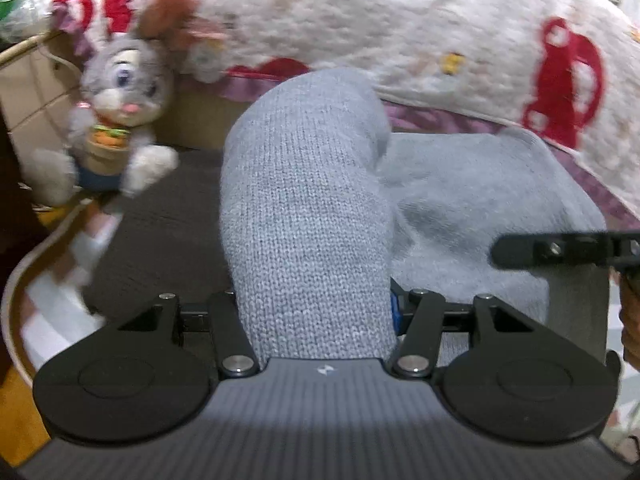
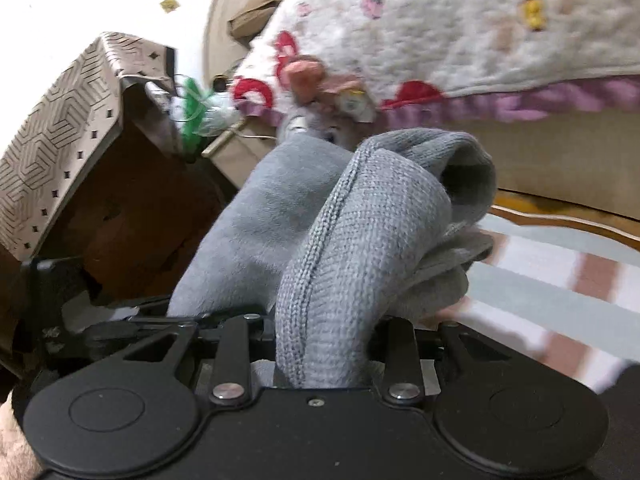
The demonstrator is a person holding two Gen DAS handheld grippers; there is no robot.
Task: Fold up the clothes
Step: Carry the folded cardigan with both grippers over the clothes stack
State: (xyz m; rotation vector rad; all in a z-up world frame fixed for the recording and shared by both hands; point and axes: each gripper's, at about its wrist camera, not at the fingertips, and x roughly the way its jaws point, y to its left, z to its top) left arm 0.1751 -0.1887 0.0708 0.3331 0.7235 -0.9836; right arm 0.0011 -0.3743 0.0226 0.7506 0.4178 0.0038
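Both grippers clamping upright sweater (image 1: 308,220)

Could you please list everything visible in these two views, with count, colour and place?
knitted garment: one, pale grey-blue, bunched and held up between both tools, over the dark surface.
plush rabbit: one, grey with brown ears, sitting left of the garment.
blanket: one, cream with red car shapes and a purple frill, behind the garment.
patterned box: one, beige with black line print, far left in the right wrist view.
striped mat: one, white, pale green and brown stripes, lower right of the right wrist view.
green and clear plastic item: one, blurred, beside the box; cannot tell what it is.
left tool: black, shut on the garment.
right tool: black, shut on the garment.
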